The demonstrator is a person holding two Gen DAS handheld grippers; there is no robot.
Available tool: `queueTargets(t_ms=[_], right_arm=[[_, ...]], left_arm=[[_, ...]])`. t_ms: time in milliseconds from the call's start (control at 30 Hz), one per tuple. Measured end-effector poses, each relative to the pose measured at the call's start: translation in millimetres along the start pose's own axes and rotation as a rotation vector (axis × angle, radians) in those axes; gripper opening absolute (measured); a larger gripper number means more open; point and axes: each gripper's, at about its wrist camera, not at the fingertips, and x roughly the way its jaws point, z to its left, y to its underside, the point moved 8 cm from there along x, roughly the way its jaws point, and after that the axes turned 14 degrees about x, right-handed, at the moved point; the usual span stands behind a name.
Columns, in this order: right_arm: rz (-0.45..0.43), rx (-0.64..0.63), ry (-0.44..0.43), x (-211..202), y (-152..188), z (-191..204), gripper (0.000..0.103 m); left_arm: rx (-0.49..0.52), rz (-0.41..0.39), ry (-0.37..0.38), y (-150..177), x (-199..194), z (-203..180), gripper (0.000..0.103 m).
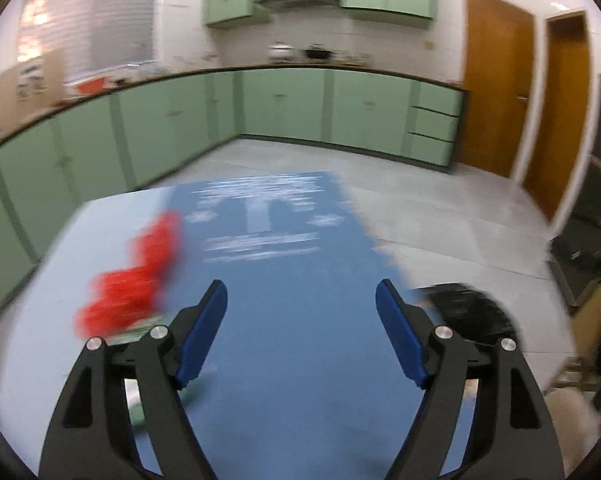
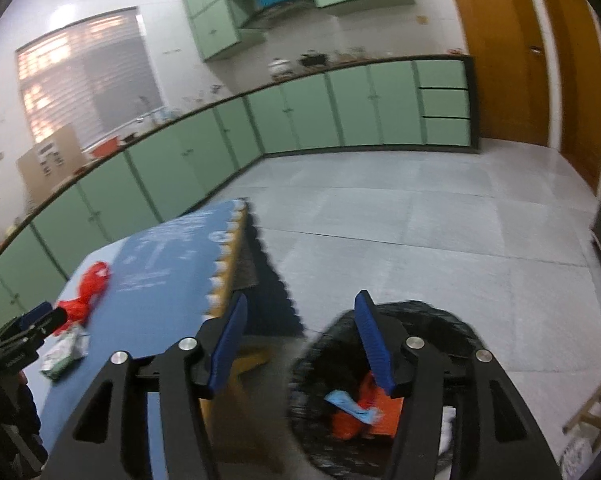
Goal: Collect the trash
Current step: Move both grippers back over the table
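Blue pads line both tools, and each pair stands apart with nothing between. The left tool (image 1: 301, 308) tilts downward over the surface (image 1: 292, 344), which is covered by a blue cloth with a white printed pattern. The right tool (image 2: 300, 320) also slants down, held beyond the cloth's scalloped edge and above a black-lined bin (image 2: 452, 328) standing on the floor just beside the surface.

Taking the bin as landmark: inside it lie an orange wrapper (image 2: 380, 412) and a crumpled light-blue scrap (image 2: 352, 402), both below the right tool's right-hand pad. Well away from the bin, on the far side of the cloth, lies a red plastic bag (image 1: 136, 276), blurred in the left wrist view, ahead of and to the left of the left tool's fingers. Next to it, on the side nearer the cameras, sits a green-and-white packet (image 2: 64, 354), partly hidden behind the left tool's left finger in the left wrist view. The bin's rim shows just right of the left tool's right finger.
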Motion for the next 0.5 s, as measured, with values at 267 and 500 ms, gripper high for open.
queueTargets(t_ms=[267,500], right_arm=[[0.082,-0.063,-0.119,20,40,99,0.057],[0.169,-0.147,-0.183,34,89,168,0.057]], left_arm=[[-0.121,0.111,-0.172,74,-36,138,0.079],[-0.208,0.122,-0.110,98,-41,158,0.079]])
